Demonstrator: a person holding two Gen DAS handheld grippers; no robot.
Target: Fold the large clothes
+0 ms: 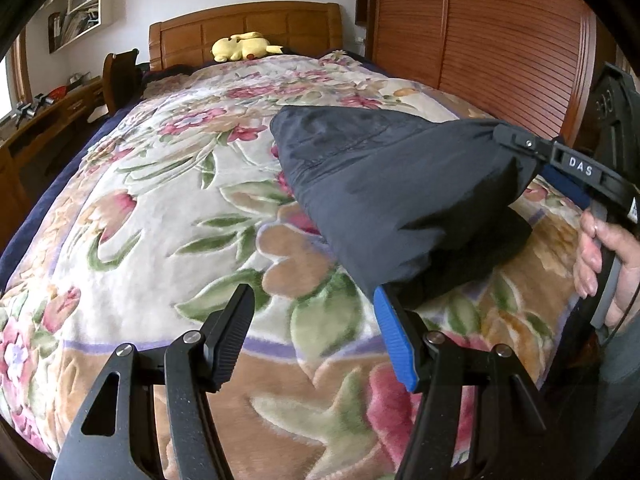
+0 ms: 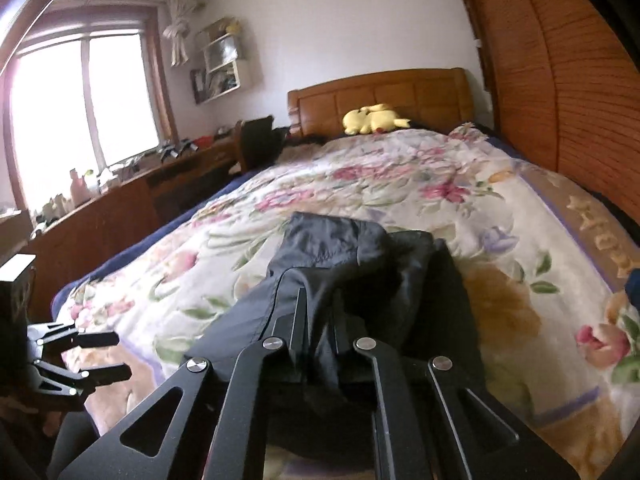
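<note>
Bedroom scene from two fisheye cameras

Left wrist view:
- Across most of the frame, a bed under a floral blanket [image 1: 168, 208] in pink, green and tan
- Right of centre, a dark navy garment [image 1: 392, 184], bunched and partly lifted off the blanket, its lower folds resting on the bed
- At the bottom, the left tongs [image 1: 316, 338] spread wide apart, gripping nothing; black finger at lower left, blue-padded finger just beside the garment's lower edge
- At the right edge, the right tongs [image 1: 514, 140] pinched tight on the garment's upper corner, held by a hand [image 1: 608, 264]
- At the top centre, a yellow plush toy [image 1: 240, 46] lying against a wooden headboard [image 1: 248, 24]
- At the upper right, a slatted wooden wardrobe [image 1: 480, 40]
- At the far left, a long wooden desk [image 1: 52, 116] with small items, too small to identify

Right wrist view:
- At the bottom centre, right tongs [image 2: 320, 316] closed on a fold of the dark garment [image 2: 344, 248], fabric squeezed between the two fingers
- At the lower left, left tongs [image 2: 106, 356] gaping open above the blanket edge, clear of the cloth
- At the upper left, a bright window [image 2: 80, 96]
- Plush toy [image 2: 374, 118] at the head of the bed, upper centre
</note>
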